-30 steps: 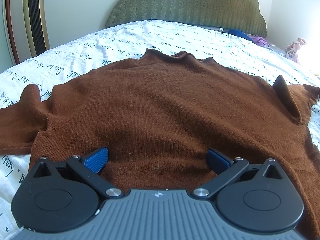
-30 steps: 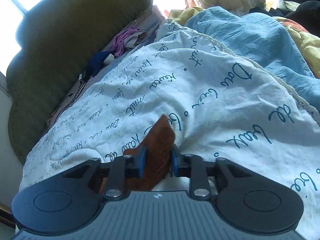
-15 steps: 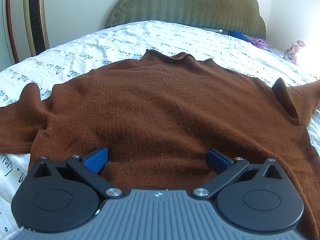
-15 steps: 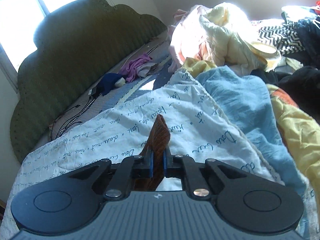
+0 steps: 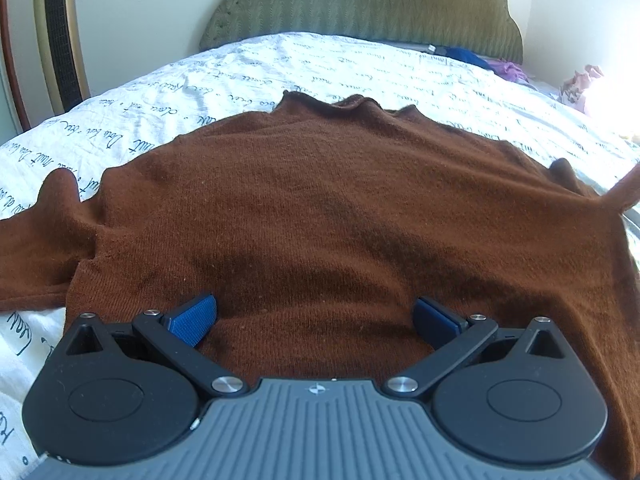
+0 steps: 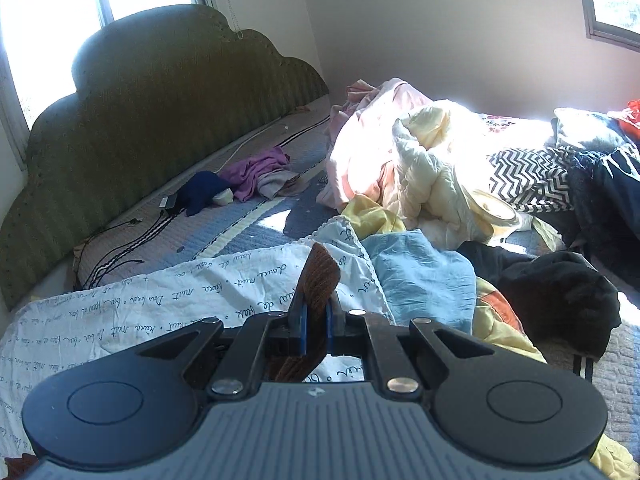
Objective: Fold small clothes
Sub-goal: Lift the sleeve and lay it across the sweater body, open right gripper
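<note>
A brown knit sweater (image 5: 320, 208) lies spread flat on the white sheet with blue writing (image 5: 248, 76), collar toward the headboard. My left gripper (image 5: 314, 318) is open wide, its blue pads resting on the sweater's lower hem area. My right gripper (image 6: 316, 322) is shut on the end of the sweater's right sleeve (image 6: 318, 280), holding it lifted above the sheet. That raised sleeve shows at the right edge of the left wrist view (image 5: 624, 188). The left sleeve (image 5: 36, 240) lies flat at the left.
A green padded headboard (image 6: 152, 120) backs the bed. A heap of mixed clothes and bedding (image 6: 440, 172) sits to the right, with a light blue cloth (image 6: 420, 276) close by. Purple and navy garments (image 6: 248, 176) lie near the headboard. A tower fan (image 5: 60, 36) stands at left.
My right gripper closed fully on the sleeve end and lifted it up off the sheet, tilting upward. The sleeve rose at the right of the left wrist view. My left gripper stayed put.
</note>
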